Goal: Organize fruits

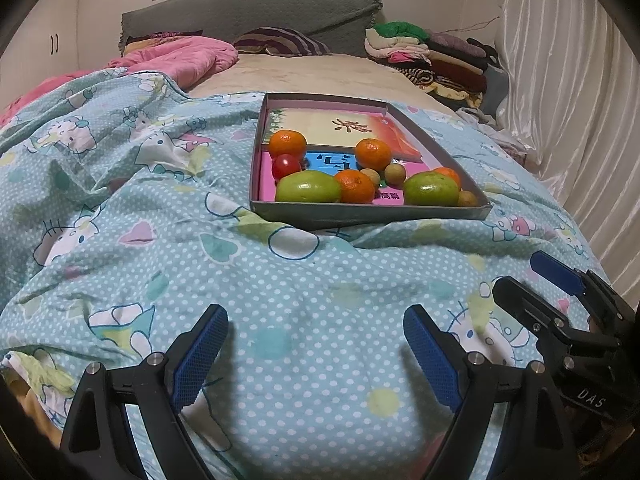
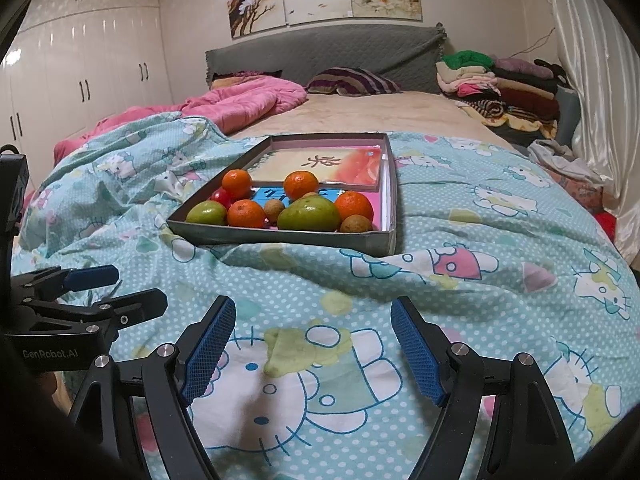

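Pink quilt [image 2: 240,100] & striped pillow [image 2: 352,82] by grey headboard [image 2: 320,52]; clothes pile [image 2: 500,84] w/ curtain [image 2: 592,80].

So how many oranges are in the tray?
4: back-left orange, back-middle orange, front-centre orange, right orange behind the right green fruit. More may be hidden.

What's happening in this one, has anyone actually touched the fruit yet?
Not yet. A person holds the left gripper and right gripper low over the Hello Kitty quilt, jaws open and empty. Ahead sits a shallow box holding oranges, two green fruits, a red tomato and small brown fruits, all loosely mixed.
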Demonstrator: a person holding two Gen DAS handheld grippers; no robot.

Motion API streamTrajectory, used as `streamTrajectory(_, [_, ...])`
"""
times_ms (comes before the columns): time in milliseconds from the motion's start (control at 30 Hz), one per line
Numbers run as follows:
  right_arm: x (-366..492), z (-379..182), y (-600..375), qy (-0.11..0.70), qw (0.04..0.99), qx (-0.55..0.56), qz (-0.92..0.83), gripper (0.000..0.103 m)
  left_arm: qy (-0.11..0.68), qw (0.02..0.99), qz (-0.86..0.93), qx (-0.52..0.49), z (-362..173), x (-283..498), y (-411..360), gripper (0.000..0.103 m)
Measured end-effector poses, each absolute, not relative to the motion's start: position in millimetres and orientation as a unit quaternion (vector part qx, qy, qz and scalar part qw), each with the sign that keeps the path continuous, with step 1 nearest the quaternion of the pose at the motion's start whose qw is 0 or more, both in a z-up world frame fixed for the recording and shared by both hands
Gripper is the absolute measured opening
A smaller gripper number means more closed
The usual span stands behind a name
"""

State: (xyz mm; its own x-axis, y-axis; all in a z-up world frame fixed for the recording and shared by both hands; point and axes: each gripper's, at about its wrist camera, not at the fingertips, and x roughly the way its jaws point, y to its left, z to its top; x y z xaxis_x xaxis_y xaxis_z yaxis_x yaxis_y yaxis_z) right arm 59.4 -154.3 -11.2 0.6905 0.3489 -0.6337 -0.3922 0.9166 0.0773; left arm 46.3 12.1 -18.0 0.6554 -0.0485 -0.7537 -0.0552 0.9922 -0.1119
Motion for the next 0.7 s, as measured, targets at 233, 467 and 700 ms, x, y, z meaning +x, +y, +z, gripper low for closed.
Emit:
streamTrajectory(233, [59.5,-12.6,-153.4,0.338,0.919,-0.035,0.201,0.081,0.415,0.907,0.001,-0.063,-18.6,46.5,11.9,0.089])
streamTrajectory(467, [59.2,-13.3,-152.6,0.338,0.919,-0.037,0.2,0.081,0.419,0.906,0.003,-0.061,-19.5,46.8,12.7,0.089])
streamTrajectory(700, [59.6,-13.8,-152.2,0.338,0.919,-0.037,0.2,0.081,0.42,0.905,0.004,-0.06,-19.6,45.8,11.1,0.089])
